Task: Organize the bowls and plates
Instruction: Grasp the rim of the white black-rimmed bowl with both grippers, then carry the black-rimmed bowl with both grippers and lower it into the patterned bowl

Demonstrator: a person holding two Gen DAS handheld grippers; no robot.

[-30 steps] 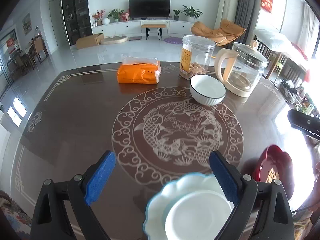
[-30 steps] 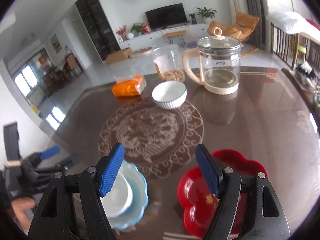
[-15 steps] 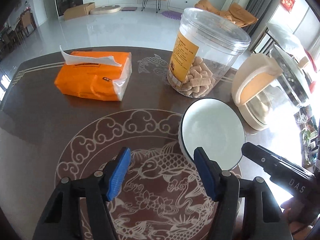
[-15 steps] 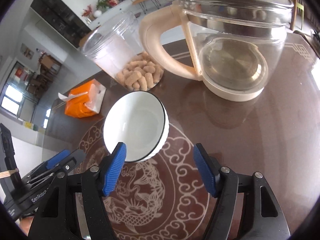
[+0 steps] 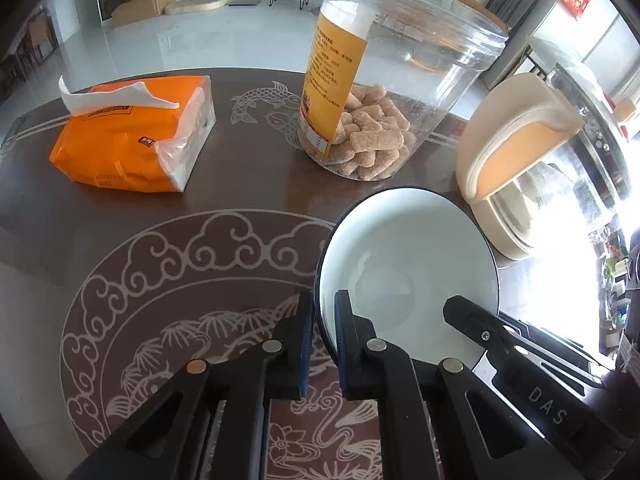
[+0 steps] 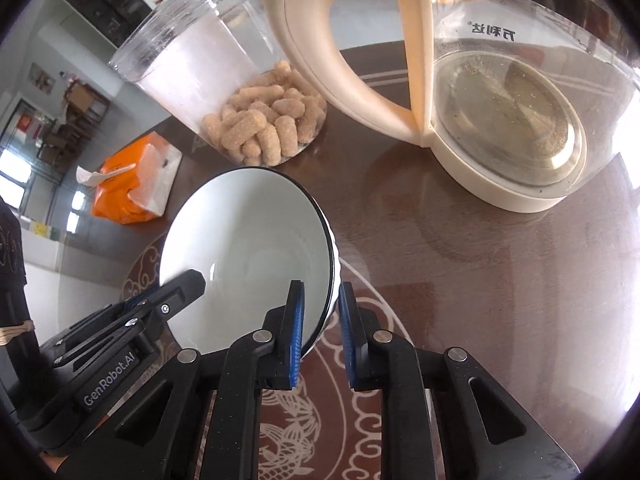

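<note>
White bowl (image 5: 404, 264) is getting pinched at opposite rims by left gripper (image 5: 322, 340) and right gripper (image 6: 320, 332); both should be lifting level, clearing the jar (image 5: 384, 92).

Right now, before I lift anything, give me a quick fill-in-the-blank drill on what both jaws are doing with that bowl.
1. Both the left gripper and the right gripper are clamped on the rim of the white ____.
2. The snack jar stands between the glass kettle and the ____ tissue pack.
3. The inside of the bowl is ____.

Missing words: bowl; orange; empty
</note>
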